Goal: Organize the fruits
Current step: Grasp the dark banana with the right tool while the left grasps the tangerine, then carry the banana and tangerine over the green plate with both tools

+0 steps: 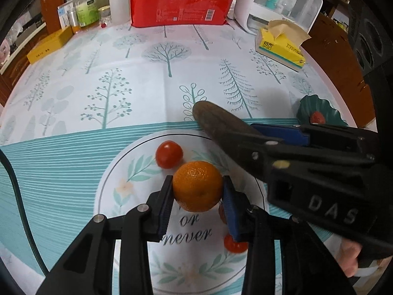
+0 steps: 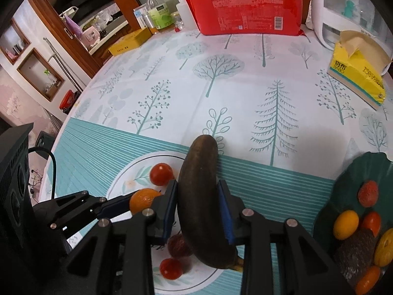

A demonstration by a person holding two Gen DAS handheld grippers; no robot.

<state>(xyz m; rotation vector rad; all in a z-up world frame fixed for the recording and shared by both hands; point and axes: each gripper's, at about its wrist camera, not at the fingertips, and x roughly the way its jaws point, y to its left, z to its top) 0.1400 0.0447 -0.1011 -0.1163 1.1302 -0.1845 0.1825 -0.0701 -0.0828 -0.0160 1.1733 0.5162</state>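
My left gripper [image 1: 197, 191] is shut on an orange mandarin [image 1: 197, 185] and holds it above the white floral plate [image 1: 118, 172]. My right gripper [image 2: 197, 209] is shut on a blackened banana [image 2: 200, 196] over the same plate [image 2: 130, 172]; it shows in the left wrist view [image 1: 216, 123] too. On the plate lie a red tomato [image 1: 169, 154], a second tomato [image 2: 170, 268] and a dark red lychee [image 2: 179, 245]. A dark green leaf dish [image 2: 343, 186] at the right holds several fruits.
A yellow tissue pack [image 1: 280, 49] lies at the back right. A red bag of paper cups [image 1: 181, 2], bottles [image 1: 84, 7] and a white appliance [image 1: 282, 2] line the far edge. A yellow box [image 1: 49, 45] sits back left. A black cable [image 1: 14, 172] runs at the left.
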